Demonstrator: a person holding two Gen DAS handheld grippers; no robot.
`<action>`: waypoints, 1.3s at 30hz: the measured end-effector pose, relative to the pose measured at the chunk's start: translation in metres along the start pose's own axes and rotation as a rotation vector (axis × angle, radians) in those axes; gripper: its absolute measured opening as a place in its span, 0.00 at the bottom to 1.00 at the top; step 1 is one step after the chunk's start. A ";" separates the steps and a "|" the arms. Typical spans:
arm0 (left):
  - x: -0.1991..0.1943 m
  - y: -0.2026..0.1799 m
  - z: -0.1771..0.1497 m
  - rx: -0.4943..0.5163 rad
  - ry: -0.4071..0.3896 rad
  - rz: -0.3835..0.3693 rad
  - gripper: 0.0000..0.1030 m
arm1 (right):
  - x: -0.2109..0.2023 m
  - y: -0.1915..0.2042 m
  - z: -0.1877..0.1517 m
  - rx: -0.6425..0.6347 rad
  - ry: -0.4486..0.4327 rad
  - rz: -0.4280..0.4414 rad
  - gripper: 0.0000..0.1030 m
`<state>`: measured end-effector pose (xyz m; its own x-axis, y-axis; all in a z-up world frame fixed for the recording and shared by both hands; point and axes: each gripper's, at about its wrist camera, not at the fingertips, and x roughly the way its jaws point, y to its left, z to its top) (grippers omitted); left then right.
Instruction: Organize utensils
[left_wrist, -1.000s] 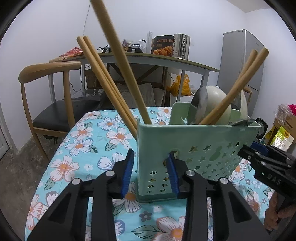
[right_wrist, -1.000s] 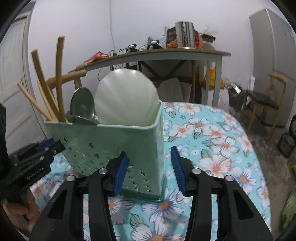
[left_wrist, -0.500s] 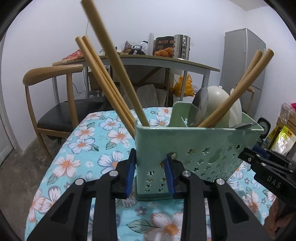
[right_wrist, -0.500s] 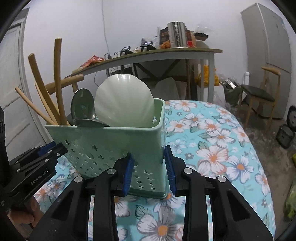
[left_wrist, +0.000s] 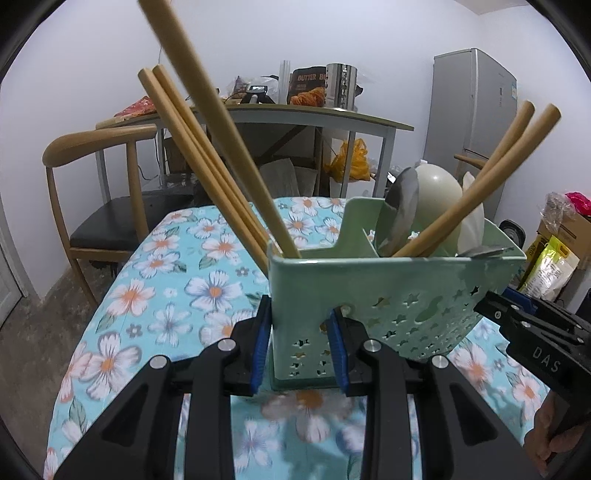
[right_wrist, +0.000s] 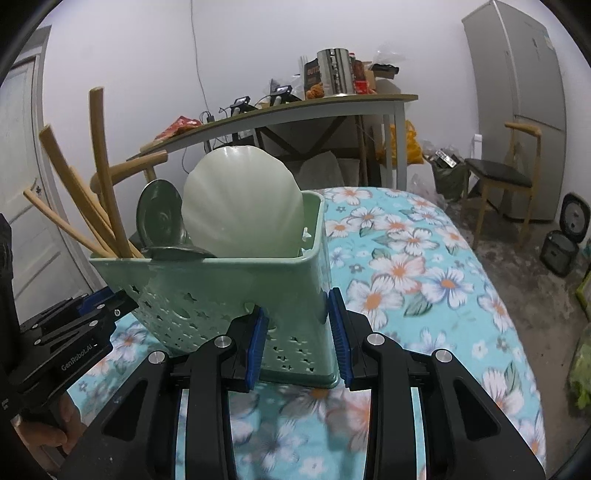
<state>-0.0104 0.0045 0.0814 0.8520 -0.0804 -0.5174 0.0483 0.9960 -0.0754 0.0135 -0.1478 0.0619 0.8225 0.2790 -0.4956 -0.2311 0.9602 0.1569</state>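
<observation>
We have both claws clamped on the green caddy (left_wrist: 399, 295) on the floral table (left_wrist: 166, 295): left gripper (left_wrist: 300, 350) and right gripper (right_wrist: 300, 338) pinch opposite corners. Light, stiff plastic, but top-heavy with chopsticks (left_wrist: 207, 155), so we'd keep hold low on the corners.

Grey fridge (left_wrist: 476, 122) seen by far wall; cluttered side table (left_wrist: 295, 114) behind; wooden chair (left_wrist: 103, 206) placed left; floral tablecloth (left_wrist: 166, 295) spread below.
</observation>
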 end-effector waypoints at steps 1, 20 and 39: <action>-0.005 0.000 -0.003 0.006 0.006 -0.001 0.27 | -0.004 0.001 -0.004 -0.002 0.000 0.004 0.30; -0.056 0.014 -0.018 0.017 0.140 -0.026 0.29 | -0.036 0.005 -0.023 0.042 0.086 0.168 0.33; -0.071 0.025 -0.023 0.072 0.147 -0.164 0.47 | -0.035 -0.005 -0.026 0.129 0.096 0.116 0.63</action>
<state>-0.0814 0.0341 0.0968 0.7446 -0.2412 -0.6224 0.2218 0.9689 -0.1101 -0.0280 -0.1621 0.0564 0.7396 0.3936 -0.5460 -0.2477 0.9134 0.3229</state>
